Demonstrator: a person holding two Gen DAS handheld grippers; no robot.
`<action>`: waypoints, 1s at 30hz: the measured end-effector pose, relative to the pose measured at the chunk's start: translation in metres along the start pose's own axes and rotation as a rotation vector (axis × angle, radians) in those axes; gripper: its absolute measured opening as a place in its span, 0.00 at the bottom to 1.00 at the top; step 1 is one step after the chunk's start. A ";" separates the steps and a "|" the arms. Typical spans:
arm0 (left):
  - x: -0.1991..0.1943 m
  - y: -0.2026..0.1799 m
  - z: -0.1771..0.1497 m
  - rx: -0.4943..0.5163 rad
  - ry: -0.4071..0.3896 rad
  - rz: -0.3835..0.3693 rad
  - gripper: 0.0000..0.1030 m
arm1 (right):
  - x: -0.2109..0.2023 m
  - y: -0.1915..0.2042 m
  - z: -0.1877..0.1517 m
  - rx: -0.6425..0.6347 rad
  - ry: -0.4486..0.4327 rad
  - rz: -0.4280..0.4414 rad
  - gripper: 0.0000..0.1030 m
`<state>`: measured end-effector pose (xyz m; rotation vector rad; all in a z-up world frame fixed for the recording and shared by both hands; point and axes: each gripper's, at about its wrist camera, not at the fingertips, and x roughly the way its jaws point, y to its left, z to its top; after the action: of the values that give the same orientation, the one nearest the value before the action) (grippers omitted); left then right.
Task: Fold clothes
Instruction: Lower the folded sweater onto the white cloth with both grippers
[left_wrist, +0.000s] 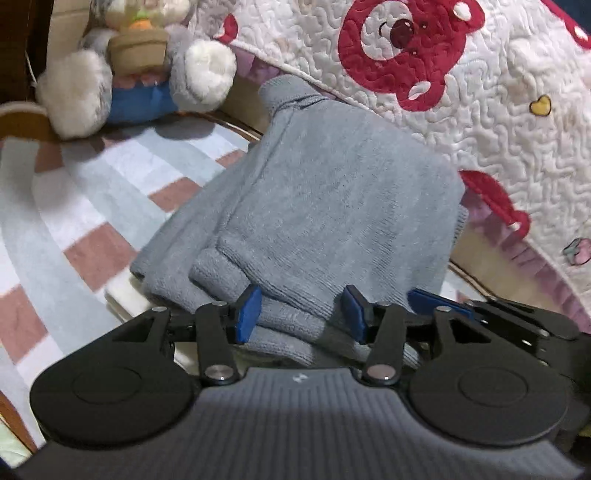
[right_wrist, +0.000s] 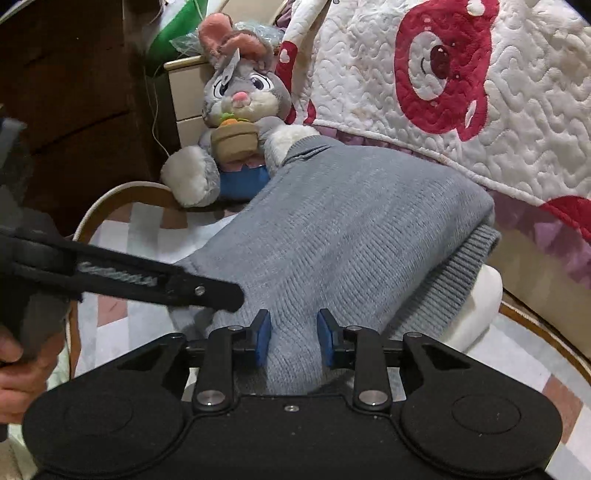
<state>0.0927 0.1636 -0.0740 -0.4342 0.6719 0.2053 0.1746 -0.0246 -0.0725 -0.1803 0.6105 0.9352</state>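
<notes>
Grey sweater (right_wrist: 343, 236): folded, on checked cloth (left_wrist: 74, 206) beside quilt (left_wrist: 498, 110). Left tool (left_wrist: 301, 314) and right tool (right_wrist: 293, 338): each part-open, sweater's near edge between pads; grip uncertain.

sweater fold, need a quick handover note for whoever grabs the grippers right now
Left gripper: jaws astride the near edge of the grey sweater; grip unclear.
Right gripper: jaws astride a raised ridge of the near edge; grip unclear.
Sweater lies on the striped blanket, collar towards the plush rabbit, the quilt beside it.
Done: sweater already folded into a narrow stack.
Left: probably fold the near end towards the collar, then smooth it.
</notes>
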 end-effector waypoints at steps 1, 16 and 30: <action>0.001 -0.002 -0.001 0.013 0.000 0.016 0.47 | -0.002 0.001 -0.001 0.002 0.008 0.012 0.33; 0.003 -0.004 -0.002 0.038 0.004 0.051 0.48 | -0.004 -0.046 0.079 0.027 -0.057 -0.217 0.33; -0.001 -0.005 0.001 0.040 -0.022 -0.018 0.52 | 0.042 -0.100 0.059 0.236 0.091 -0.222 0.43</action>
<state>0.0944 0.1595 -0.0706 -0.3993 0.6491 0.1795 0.2976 -0.0306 -0.0592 -0.0770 0.7635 0.6376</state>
